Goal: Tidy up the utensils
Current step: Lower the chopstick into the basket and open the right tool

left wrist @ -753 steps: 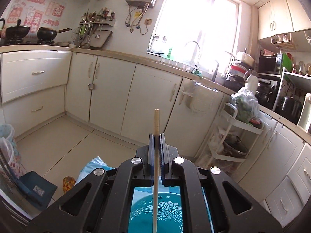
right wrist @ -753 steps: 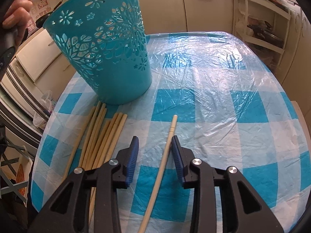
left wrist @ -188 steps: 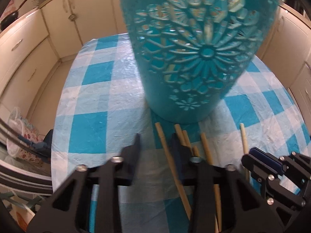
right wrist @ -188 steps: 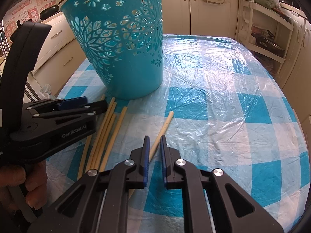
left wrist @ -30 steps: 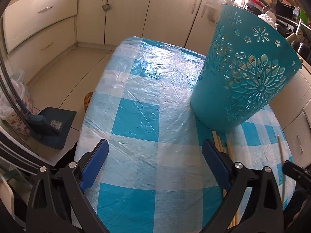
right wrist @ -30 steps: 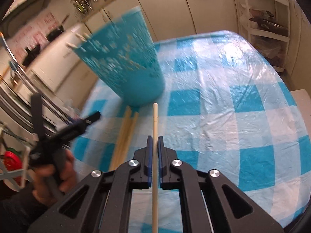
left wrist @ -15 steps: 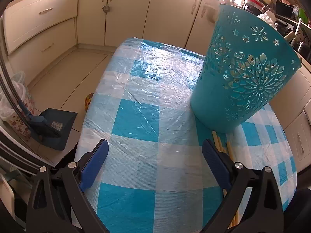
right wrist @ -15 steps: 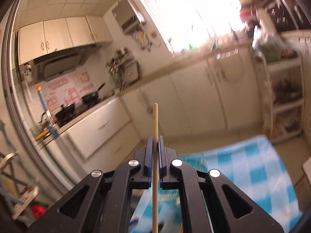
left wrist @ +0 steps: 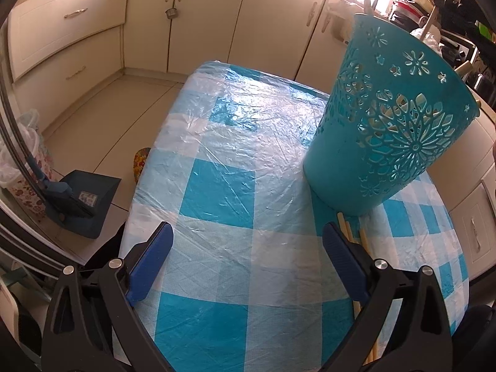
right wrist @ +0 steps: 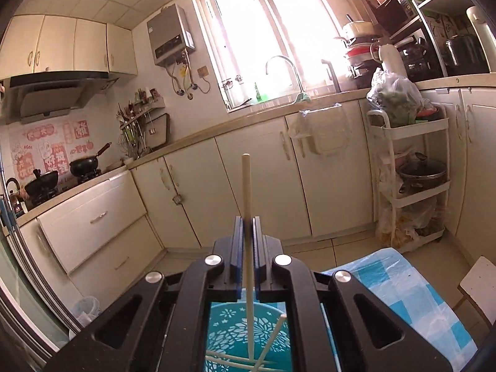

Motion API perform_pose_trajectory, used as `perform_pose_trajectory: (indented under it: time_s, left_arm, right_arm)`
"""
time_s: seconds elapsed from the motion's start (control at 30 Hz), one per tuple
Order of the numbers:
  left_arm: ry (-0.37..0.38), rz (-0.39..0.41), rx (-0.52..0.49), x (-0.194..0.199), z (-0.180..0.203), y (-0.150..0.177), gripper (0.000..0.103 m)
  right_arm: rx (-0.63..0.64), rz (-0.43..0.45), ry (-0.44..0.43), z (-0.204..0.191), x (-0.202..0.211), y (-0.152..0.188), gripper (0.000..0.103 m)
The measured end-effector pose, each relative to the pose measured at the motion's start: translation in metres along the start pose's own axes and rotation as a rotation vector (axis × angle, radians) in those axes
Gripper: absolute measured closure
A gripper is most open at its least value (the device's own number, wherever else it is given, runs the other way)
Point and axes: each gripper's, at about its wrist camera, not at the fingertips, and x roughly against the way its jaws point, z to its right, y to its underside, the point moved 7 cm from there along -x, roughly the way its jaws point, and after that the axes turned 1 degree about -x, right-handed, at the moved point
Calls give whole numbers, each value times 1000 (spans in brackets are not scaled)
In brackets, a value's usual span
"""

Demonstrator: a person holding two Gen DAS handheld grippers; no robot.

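Note:
A teal cut-out basket (left wrist: 390, 130) stands on the blue checked table at the right of the left wrist view. A few wooden chopsticks (left wrist: 347, 232) lie at its foot, partly hidden behind my right-hand finger. My left gripper (left wrist: 245, 257) hovers open above the table with nothing between its blue pads. In the right wrist view my right gripper (right wrist: 247, 232) is shut on a pale chopstick (right wrist: 246, 186) that stands upright. Its lower end hangs into the basket (right wrist: 229, 328) below, where other chopsticks (right wrist: 272, 341) lean.
The table's plastic-covered cloth (left wrist: 217, 186) drops off at the left to a tiled floor with a dark dustpan (left wrist: 80, 198). Cream cabinets (right wrist: 257, 186) line the walls. A white tiered trolley (right wrist: 412, 179) holding a pot stands at the right.
My right gripper rose with the chopstick and tipped up from looking at the table to looking across the kitchen, over the basket. The left gripper stayed still and open.

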Motion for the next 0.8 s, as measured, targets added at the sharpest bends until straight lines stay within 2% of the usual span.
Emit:
perform_pose_trajectory:
  time_s: [0.23, 0.3, 0.47, 0.53, 0.63, 0.73, 0.8]
  left_arm:
    - [-6, -2, 8, -2, -1, -1, 10]
    - [-7, -1, 10, -2, -2, -1, 10]
    - [-9, 0, 17, -3, -3, -1, 10]
    - [-9, 1, 20, -2, -4, -2, 10]
    - [-11, 3, 22, -2, -5, -2, 10]
    - [-12, 4, 23, -2, -6, -2, 10]
    - [-12, 3, 24, -2, -6, -2, 10]
  right_arm:
    - [30, -38, -26, -1, 20, 18, 95]
    - [36, -27, -34, -1, 34, 17, 87]
    - [43, 5, -54, 1, 79, 17, 78]
    - [53, 0, -55, 3, 100, 28, 74]
    - [106, -95, -47, 3, 117, 72, 73]
    - [163, -307, -29, 8, 104, 137, 73]
    - [147, -447, -21, 15, 88, 174, 76]
